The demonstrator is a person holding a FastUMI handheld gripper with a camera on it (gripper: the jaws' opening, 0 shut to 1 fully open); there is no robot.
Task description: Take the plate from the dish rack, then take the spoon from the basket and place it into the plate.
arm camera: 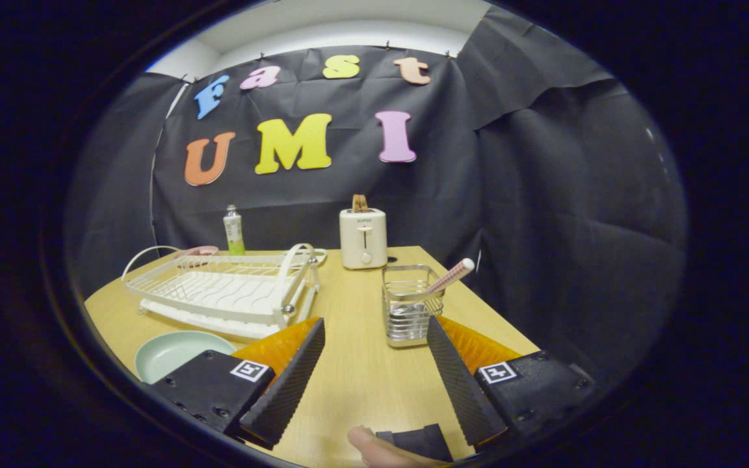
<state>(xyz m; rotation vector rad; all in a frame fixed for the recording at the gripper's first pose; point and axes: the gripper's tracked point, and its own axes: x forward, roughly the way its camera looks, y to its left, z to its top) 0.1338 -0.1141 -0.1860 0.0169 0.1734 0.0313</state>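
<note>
Hand: a fingertip (374, 448) of the person shows nearest of all, at the base of the tool, below the two fingers.
Gripper: the gripper (374, 338) stands spread wide, its ridged pads apart with bare table (355, 377) between them; it holds nothing.
Plate: the pale green plate (176, 354) lies flat on the table just beside the left finger, in front of the rack and partly hidden by the gripper body. Its visible part is empty.
Basket: the wire basket (408, 305) stands just ahead of the right fingertip, a little to its inner side.
Spoon: the spoon (449, 276) leans in the basket, its pink handle sticking up and out to the right; the bowl end is hard to make out through the wires.
Dish rack: the white dish rack (218, 289) sits beyond the plate, with no plate standing in it.
Beyond: a toaster (363, 237) and a bottle (234, 229) stand near the far edge.
Progress: the plate step looks done; fetching the spoon and laying it in the plate is left.
</note>
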